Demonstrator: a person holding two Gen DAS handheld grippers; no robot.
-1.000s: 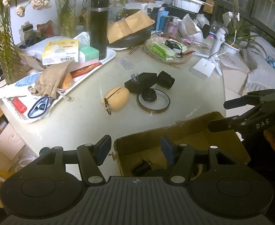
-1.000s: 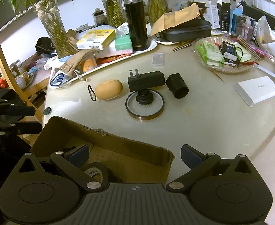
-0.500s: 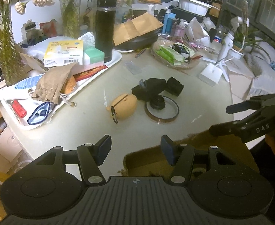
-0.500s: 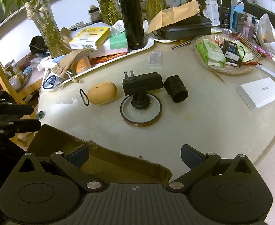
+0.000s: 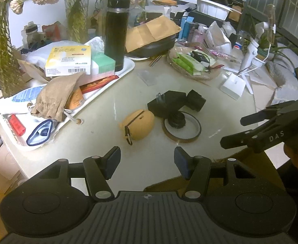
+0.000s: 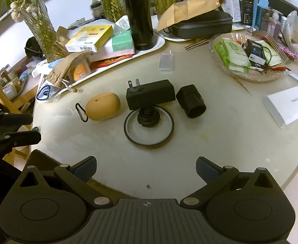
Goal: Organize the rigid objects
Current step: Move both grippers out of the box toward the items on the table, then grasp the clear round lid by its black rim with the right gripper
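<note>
Cluttered all along its far side, the round bench (image 6: 220, 142) carries a white tray (image 5: 128, 69) with boxes and a black flask (image 5: 116, 30), a glass dish (image 6: 248, 77) of packets and a white box (image 6: 287, 103), so that only the middle is left free. On this free part the rigid things of the task are gathered close together, probably so that they can be taken one after another: a tan case (image 6: 103, 106) with a carabiner, a black plug (image 6: 151, 93) lying on its side with the prongs upward, a black cylinder (image 6: 191, 101) just beside the plug, and a tape ring (image 6: 149, 130) with a small black knob (image 6: 147, 119) inside it. The knob is touched, or almost touched, by the plug. At the near edge of the bench a brown carton (image 5: 248, 158) is partly seen, which is judged to be the place where the things are collected. The left tongs (image 5: 146, 160) are held apart over the near rim, with nothing between the pads, and are pointed toward the case. The right tongs (image 6: 145, 168) are also held apart and empty, opposite the ring. Both are kept low and tilted downward, it seems in order to approach the group, but no thing is touched yet.
</note>
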